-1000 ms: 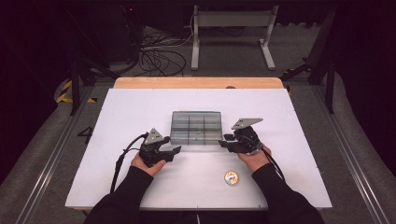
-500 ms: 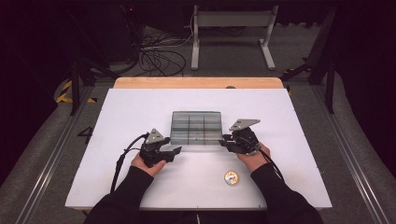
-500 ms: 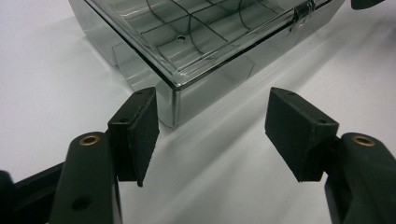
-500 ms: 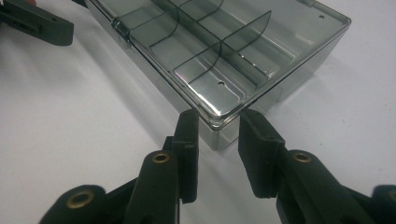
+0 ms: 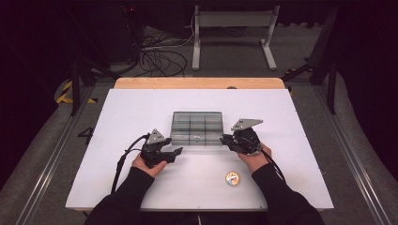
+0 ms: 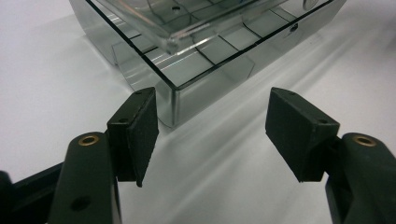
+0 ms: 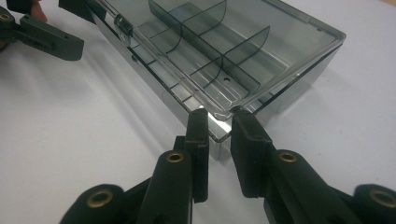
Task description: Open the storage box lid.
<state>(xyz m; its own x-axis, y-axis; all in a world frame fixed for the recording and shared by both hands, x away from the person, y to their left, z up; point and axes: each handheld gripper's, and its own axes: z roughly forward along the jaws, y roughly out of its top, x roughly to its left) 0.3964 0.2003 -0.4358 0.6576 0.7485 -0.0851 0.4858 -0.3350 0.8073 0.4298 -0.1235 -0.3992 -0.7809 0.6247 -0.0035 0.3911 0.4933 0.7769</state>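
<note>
My right gripper (image 7: pixel 219 128) has just been closing its fingers on the near corner of the clear plastic box (image 7: pixel 224 60); the left gripper (image 6: pixel 210 126) stands open before its other corner. It looks light, stiff and slippery, so I'd pinch the lid's edge.

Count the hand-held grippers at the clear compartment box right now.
2. The left hand-held gripper sits at the clear compartment box's near-left corner, jaws open. The right hand-held gripper has just been closing around the near-right corner.

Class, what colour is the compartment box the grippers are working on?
The compartment box is smoky grey, see-through plastic; clearest in the right gripper view.
</note>
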